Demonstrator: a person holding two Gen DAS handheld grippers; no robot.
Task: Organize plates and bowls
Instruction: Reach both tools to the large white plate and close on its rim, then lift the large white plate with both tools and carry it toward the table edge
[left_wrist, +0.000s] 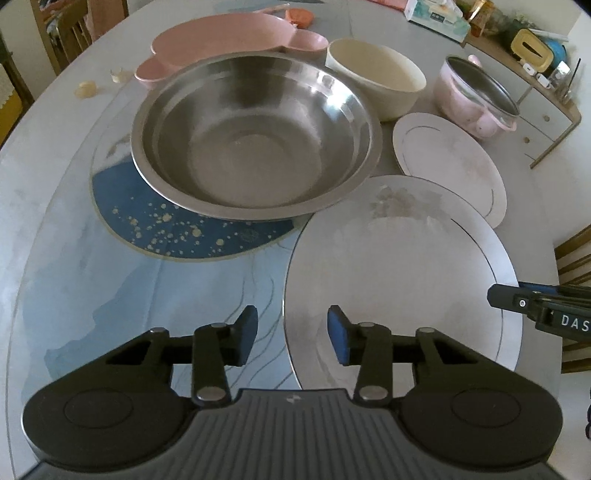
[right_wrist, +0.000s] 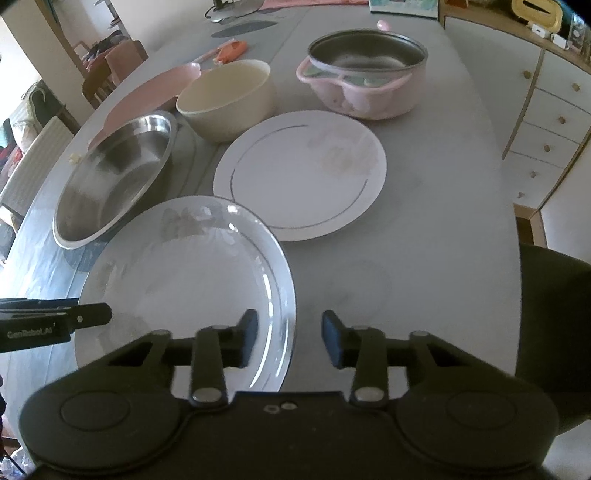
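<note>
The left wrist view shows the left gripper (left_wrist: 291, 334) with its jaws spread apart and nothing between them; it hangs over the near left rim of the large white plate (left_wrist: 402, 280) on the grey table (left_wrist: 55, 155). The right gripper (right_wrist: 290, 338) also has its jaws spread and holds nothing. Its left finger is over the near right rim of the same large plate (right_wrist: 184, 280) and its right finger is over bare table.

Behind this plate lies a second white plate (left_wrist: 450, 166) with a thin dark ring, apart from the first one in the right wrist view (right_wrist: 299, 173). The steel bowl (left_wrist: 255, 136) sits on a blue speckled mat (left_wrist: 177, 229), just beside the large plate. Farther back stand a cream bowl (left_wrist: 376, 79), a pink pot (left_wrist: 476, 98) and a pink divided tray (left_wrist: 221, 40). A tissue box (left_wrist: 437, 16) lies at the far edge.
</note>
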